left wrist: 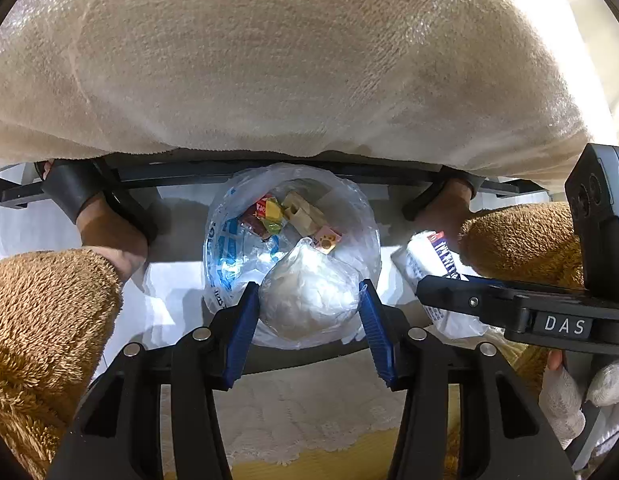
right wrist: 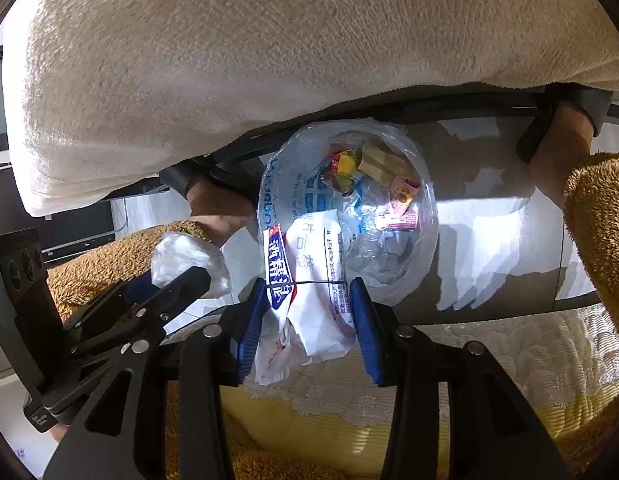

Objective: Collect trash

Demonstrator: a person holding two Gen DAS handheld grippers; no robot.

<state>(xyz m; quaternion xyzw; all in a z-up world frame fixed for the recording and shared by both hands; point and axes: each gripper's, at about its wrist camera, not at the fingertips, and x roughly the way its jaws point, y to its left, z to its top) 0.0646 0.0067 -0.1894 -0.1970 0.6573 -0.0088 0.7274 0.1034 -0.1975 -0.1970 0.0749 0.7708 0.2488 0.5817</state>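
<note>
- Gripping a crumpled plastic wad (left wrist: 309,292), the left hand-held gripper (left wrist: 307,312) hangs over the trash bag (left wrist: 217,240).
- Right hand-held gripper (right wrist: 309,312) clamps a white wrapper (right wrist: 313,280) at the bag's rim.

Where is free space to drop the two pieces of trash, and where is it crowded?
Free: the near half of the lined bin, under the white wrapper and the crumpled plastic ball. Crowded: the far half, with candy wrappers and a beige box. Bare floor lies right of the bin.
</note>
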